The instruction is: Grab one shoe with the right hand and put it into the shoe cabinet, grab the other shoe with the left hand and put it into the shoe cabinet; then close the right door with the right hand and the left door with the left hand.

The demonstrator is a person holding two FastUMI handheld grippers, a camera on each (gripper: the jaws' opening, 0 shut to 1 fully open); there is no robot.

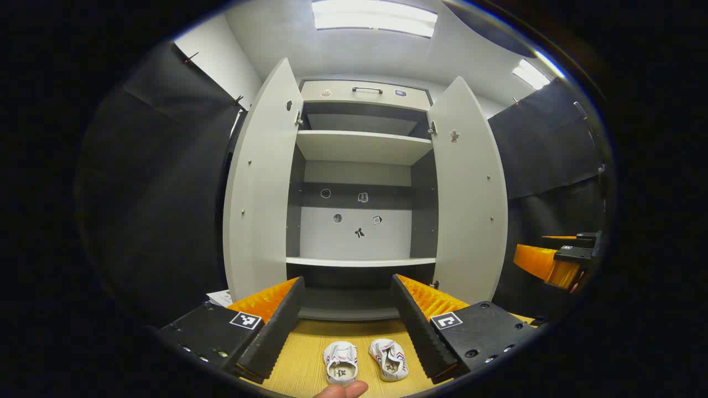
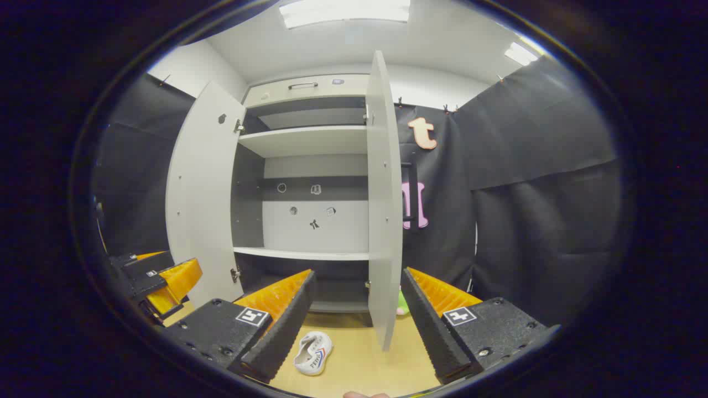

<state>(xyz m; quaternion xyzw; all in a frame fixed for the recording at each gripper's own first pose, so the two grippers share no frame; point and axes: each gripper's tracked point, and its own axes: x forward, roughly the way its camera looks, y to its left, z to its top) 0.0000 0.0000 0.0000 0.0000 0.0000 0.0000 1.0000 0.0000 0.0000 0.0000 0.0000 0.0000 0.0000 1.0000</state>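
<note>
Two shoes [image 1: 365, 362] lie side by side on the wooden floor [image 1: 301, 359] just in front of the cabinet [image 1: 359, 182], toes toward it, low between the left gripper [image 1: 348, 320] fingers. That gripper stands wide and holds nothing. In the right gripper view one shoe [image 2: 313, 353] lies beside the lower left finger of the right gripper [image 2: 358, 323], which is also wide and empty. Both cabinet doors, the left door [image 1: 260, 188] and the right door [image 1: 470, 193], stand open, and the shelf [image 1: 359, 261] and the space under it are bare. Neither shoe is taken up yet.

These look like small, soft canvas slip-ons: light, easily squashed, not fragile. A pinch across the heel collar or the side wall by the opening should hold best; the rounded toe would likely slip. The rubber sole gives the stiffest edge to press against.
</note>
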